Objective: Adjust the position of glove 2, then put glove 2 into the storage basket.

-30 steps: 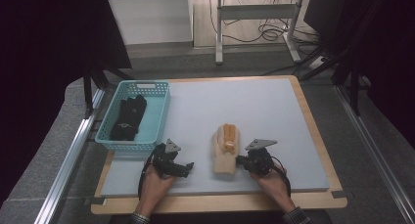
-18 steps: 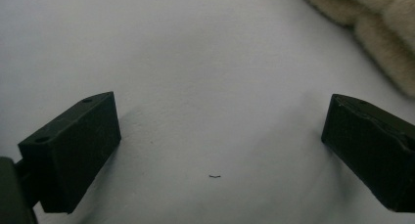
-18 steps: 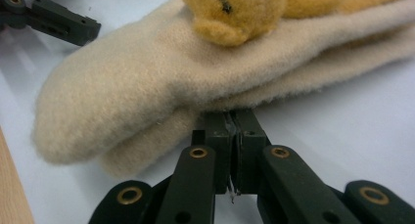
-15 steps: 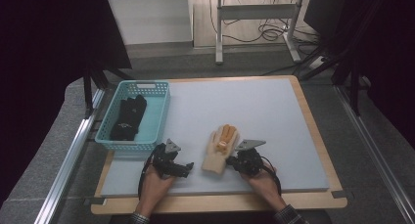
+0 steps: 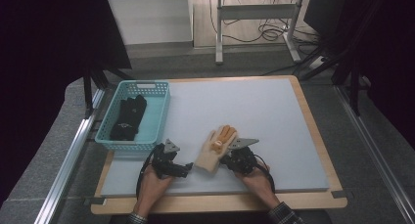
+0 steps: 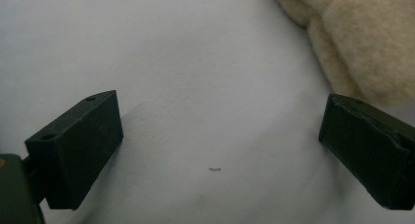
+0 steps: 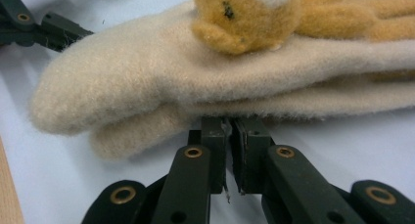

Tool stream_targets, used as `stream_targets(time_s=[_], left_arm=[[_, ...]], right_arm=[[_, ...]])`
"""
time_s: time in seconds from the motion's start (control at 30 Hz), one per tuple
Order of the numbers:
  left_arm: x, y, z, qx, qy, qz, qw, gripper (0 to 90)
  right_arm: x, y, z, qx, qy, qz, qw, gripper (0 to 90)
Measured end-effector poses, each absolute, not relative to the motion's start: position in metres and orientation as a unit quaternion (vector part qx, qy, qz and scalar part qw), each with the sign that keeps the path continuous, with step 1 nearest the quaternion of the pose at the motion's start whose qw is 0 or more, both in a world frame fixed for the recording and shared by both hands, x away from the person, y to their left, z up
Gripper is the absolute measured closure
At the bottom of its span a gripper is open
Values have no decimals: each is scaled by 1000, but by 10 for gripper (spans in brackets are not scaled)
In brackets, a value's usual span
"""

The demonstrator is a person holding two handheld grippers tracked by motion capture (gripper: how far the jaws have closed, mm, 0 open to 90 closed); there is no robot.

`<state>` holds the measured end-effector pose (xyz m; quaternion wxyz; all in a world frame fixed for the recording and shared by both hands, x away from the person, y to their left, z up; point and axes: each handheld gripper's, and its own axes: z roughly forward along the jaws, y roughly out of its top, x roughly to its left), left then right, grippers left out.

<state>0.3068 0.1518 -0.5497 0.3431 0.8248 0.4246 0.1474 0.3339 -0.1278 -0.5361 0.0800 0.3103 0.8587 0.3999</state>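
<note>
A pair of cream woolly gloves [image 5: 215, 148] with orange fingers lies stacked on the pale mat near the front edge, fingers pointing to the far right. My right gripper [image 5: 226, 159] is against their right side. In the right gripper view its jaws [image 7: 227, 128] are shut, with their tips pinched into the lower edge of the gloves [image 7: 195, 77]. My left gripper [image 5: 187, 168] sits just left of the cuff. It is open over bare mat [image 6: 220, 145], with the cuff of the gloves [image 6: 352, 43] beside its right jaw.
A teal basket [image 5: 161, 106] stands at the left of the mat and holds black gloves [image 5: 128, 117]. A wooden board [image 5: 313, 131] frames the mat. The far half of the mat [image 5: 244, 101] is bare.
My right gripper has moved left against the gloves. The gloves have swung round, cuff toward the left gripper and fingers to the far right. The left gripper stayed put.
</note>
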Motion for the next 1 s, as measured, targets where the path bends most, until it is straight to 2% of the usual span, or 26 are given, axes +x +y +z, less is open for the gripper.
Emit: stream_targets(time_s=[0.33, 0.5, 0.63, 0.77, 1.0], left_arm=[[301, 160, -550, 828, 418, 146, 344, 30], [301, 160, -550, 829, 417, 145, 344, 30], [301, 160, -551, 828, 418, 145, 345, 30], [301, 160, -550, 829, 417, 145, 344, 30], [301, 160, -551, 829, 416, 146, 344, 29]], right_arm=[[336, -118, -537, 304, 860, 401, 79, 810], [334, -120, -535, 305, 863, 396, 80, 763], [333, -126, -531, 305, 862, 395, 90, 690], [334, -140, -528, 314, 857, 398, 95, 557], [341, -170, -520, 340, 842, 403, 115, 386]])
